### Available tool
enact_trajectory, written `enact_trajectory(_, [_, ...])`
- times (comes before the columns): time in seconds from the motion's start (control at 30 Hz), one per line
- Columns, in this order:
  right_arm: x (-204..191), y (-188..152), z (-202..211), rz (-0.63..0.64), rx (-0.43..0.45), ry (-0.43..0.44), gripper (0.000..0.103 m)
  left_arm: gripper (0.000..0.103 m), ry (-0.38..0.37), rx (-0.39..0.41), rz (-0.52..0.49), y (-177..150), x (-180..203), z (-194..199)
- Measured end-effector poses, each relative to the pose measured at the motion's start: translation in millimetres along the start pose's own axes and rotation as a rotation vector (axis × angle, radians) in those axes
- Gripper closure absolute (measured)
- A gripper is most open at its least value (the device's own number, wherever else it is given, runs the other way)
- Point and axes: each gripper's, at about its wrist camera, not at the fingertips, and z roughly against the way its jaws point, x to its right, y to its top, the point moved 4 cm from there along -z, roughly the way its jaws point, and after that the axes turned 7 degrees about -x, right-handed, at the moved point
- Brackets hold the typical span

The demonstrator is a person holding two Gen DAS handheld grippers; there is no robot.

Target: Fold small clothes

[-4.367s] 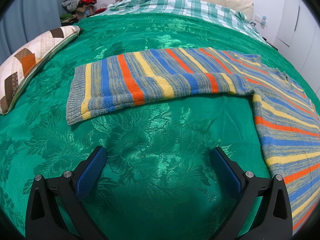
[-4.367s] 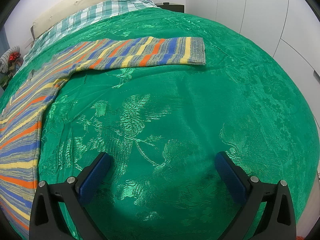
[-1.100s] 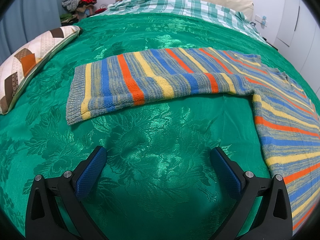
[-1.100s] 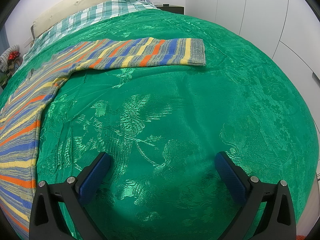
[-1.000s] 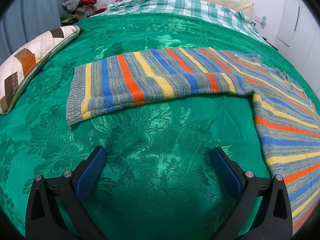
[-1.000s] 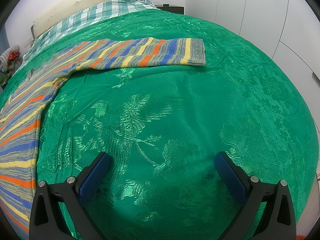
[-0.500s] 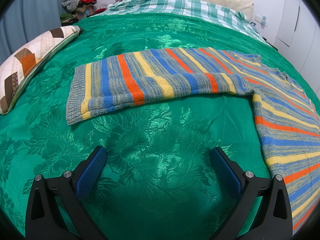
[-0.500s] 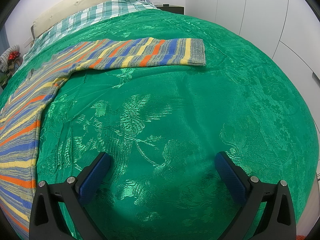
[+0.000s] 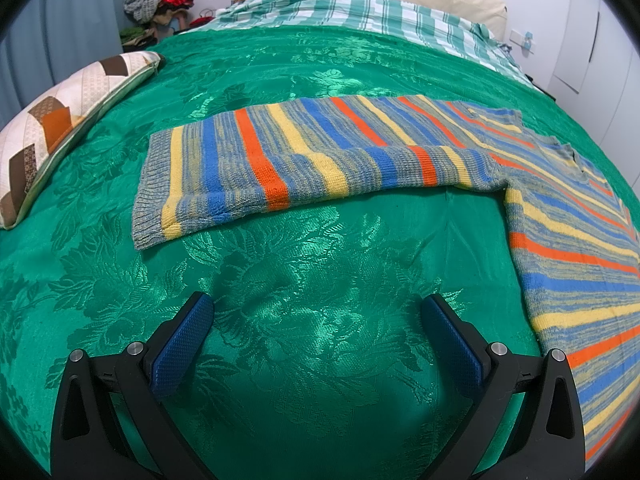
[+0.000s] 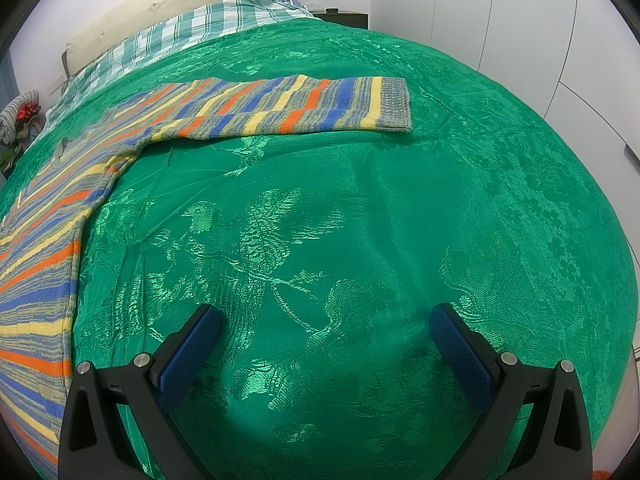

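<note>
the left gripper (image 9: pixel 316 312) hangs wide and empty over bare green bedspread (image 9: pixel 312 360); the right gripper (image 10: pixel 326 322) likewise; ahead of each lies a sleeve of the striped sweater (image 9: pixel 320 160), spread flat, likely so both cuffs can be taken together; beyond, plaid bedding (image 9: pixel 360 12).

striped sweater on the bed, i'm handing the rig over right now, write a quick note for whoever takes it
Left gripper: open, holding nothing, hovering over bare green bedspread short of the sweater's sleeve.
Right gripper: open, holding nothing, over bare bedspread short of the other sleeve.
Striped sweater: lies flat on the bedspread, both sleeves spread out to the sides, body between the two grippers. A patchwork pillow sits beyond the left sleeve's cuff.
Done: sweater laid out; no fold visible.
Left: all of the folding, probably starting with the sleeves brought in over the body.
</note>
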Motion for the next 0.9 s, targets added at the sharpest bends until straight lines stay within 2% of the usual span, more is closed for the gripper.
enact_trajectory(0.9, [0.1, -1.4, 3.0, -0.011, -0.015, 0.021, 0.0, 0.0, 0.0, 0.001, 0.001, -0.8, 0.1, 0.2])
